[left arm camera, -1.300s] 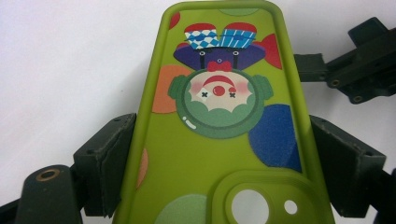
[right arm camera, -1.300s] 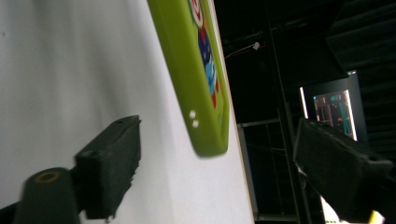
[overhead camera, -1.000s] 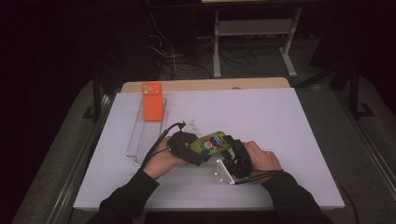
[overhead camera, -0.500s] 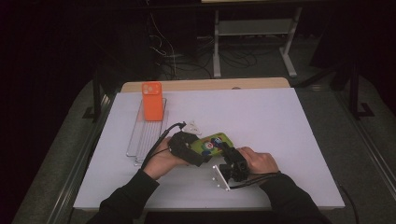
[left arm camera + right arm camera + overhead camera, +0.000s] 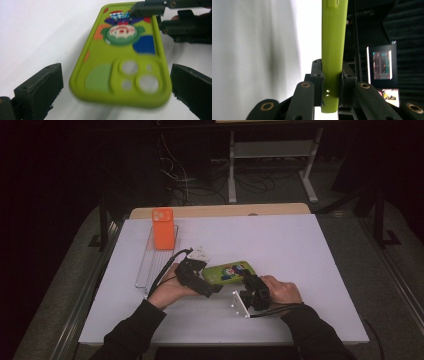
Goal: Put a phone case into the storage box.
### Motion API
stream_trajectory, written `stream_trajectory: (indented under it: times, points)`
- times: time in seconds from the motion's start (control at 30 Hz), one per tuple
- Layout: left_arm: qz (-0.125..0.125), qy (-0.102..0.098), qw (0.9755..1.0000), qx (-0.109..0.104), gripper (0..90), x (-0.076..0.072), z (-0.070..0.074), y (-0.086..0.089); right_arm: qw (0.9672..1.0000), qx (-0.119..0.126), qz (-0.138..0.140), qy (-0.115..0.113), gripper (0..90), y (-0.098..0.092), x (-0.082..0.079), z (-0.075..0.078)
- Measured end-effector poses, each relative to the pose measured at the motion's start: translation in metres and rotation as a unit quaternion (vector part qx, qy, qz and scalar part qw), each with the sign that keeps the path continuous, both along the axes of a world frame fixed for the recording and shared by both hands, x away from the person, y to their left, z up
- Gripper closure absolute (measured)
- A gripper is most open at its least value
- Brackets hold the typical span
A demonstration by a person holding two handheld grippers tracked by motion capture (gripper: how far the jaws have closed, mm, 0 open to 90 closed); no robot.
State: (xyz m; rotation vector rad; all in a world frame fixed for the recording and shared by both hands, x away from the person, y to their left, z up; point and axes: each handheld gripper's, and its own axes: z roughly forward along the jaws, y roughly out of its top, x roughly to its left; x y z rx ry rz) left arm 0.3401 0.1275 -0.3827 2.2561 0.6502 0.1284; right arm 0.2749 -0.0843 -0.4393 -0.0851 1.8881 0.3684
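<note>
Right gripper (image 5: 248, 279) clamped on the green phone case (image 5: 229, 272); left gripper (image 5: 209, 286) open around it.

I see my right jaws pinched flat on the case's right end, holding it just above the white table (image 5: 300, 250), mid-near. My left jaws have just been opening; they stand apart either side of the camera end, not pressing. Orange phone case (image 5: 162, 228) leans on the clear rack (image 5: 150, 265), far left.

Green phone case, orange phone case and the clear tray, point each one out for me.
green phone case (image 5: 125, 65), left gripper view, on its flat back above the camera cutouts
orange phone case (image 5: 163, 231), high view, on the middle of its back
clear tray (image 5: 146, 270), high view, on its ribbed floor below the orange case
</note>
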Motion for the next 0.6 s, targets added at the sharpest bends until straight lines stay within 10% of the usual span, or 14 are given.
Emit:
stream_trajectory:
  times: [0.33, 0.4, 0.6]
  points:
    - [-0.001, 0.002, 1.0, 0.005, 0.0, 0.003, -0.001, 0.003, 0.9914, 0.094, -0.041, 0.08, 75.9, -0.021, 0.012, 0.011]
    - [0.006, 0.002, 1.0, -0.002, 0.0, 0.003, -0.002, 0.001, 0.9863, 0.119, -0.047, 0.104, 75.9, -0.024, 0.014, 0.014]
    - [0.008, -0.002, 0.9999, 0.007, 0.0, 0.007, -0.001, 0.003, 0.9558, 0.219, -0.065, 0.185, 75.9, -0.031, 0.019, 0.017]
